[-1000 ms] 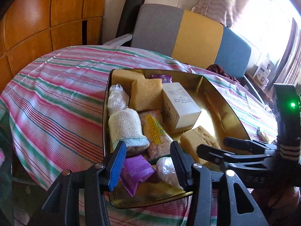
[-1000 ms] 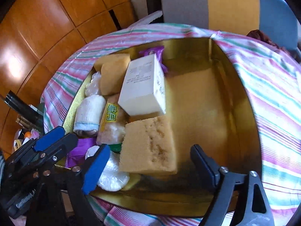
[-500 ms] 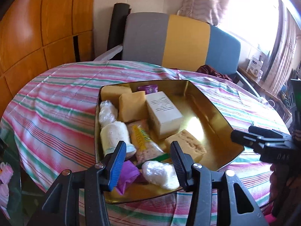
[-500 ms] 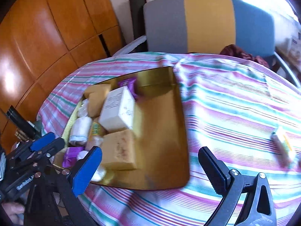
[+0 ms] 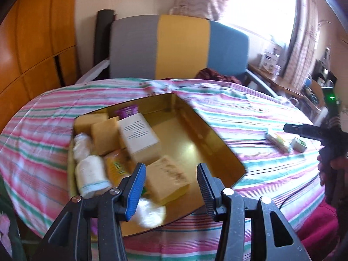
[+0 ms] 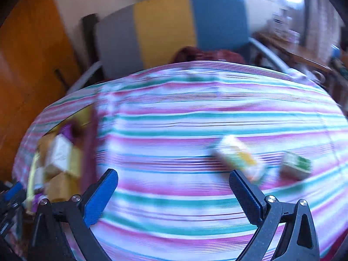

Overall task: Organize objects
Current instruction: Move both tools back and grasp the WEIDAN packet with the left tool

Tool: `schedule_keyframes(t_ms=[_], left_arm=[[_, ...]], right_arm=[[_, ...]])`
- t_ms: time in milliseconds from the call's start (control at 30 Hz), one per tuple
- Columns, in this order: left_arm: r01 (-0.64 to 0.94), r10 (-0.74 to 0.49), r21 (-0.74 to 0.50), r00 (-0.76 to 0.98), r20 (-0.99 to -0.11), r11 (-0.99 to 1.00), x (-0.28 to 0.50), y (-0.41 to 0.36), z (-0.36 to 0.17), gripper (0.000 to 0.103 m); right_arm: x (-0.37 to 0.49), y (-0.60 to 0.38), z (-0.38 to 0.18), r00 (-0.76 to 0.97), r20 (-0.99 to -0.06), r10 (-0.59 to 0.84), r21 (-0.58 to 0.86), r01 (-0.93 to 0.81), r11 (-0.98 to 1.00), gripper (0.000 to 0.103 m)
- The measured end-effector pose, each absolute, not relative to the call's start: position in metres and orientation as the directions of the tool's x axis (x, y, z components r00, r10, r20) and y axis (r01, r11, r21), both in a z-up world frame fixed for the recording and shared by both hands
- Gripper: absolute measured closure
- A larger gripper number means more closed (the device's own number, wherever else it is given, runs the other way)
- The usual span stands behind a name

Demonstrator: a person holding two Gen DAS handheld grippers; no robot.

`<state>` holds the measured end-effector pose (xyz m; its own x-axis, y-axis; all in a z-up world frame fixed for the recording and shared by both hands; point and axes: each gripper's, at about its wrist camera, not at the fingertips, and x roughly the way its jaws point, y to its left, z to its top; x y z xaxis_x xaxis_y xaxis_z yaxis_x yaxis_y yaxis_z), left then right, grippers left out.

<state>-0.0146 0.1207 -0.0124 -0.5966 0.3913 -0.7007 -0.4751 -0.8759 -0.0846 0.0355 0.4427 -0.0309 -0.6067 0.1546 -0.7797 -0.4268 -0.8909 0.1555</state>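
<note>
Right gripper (image 6: pixel 173 192) above striped tablecloth (image 6: pixel 174 117), jaws just opened wide, nothing between. Ahead-right of it: white-yellow packet (image 6: pixel 238 158) and small green-white box (image 6: pixel 295 166) (blurred). Far left: shallow gold metal tray (image 5: pixel 196 130). Left gripper (image 5: pixel 169 184) part open, empty, over tan sponge block (image 5: pixel 166 179) in tray.

Looks like someone's living room at home: a round table under a striped tablecloth (image 5: pixel 239 117), a grey, yellow and blue chair (image 5: pixel 178 47) at the far side, orange wood cabinet panels (image 5: pixel 32 50) on the left (pretty retro) and curtains (image 5: pixel 304 34) by a bright window on the right.
</note>
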Motion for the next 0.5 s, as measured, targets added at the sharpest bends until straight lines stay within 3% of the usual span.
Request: schedule_keyframes(t_ms=[267,500], left_arm=[[-0.633,0.510,-0.123,-0.477,-0.716,-0.764,-0.005,0.198,-0.001,0.054],[-0.722,0.594,-0.257,-0.258,-0.762,-0.642,-0.009,0.296,-0.012,0.054]], right_arm=[[0.090,0.569,-0.039,-0.510,-0.790,0.341,0.164,-0.712,-0.683,0.000],[0.139,0.630,-0.061,-0.493,-0.803,0.336,0.340,-0.841,-0.420,0.000]])
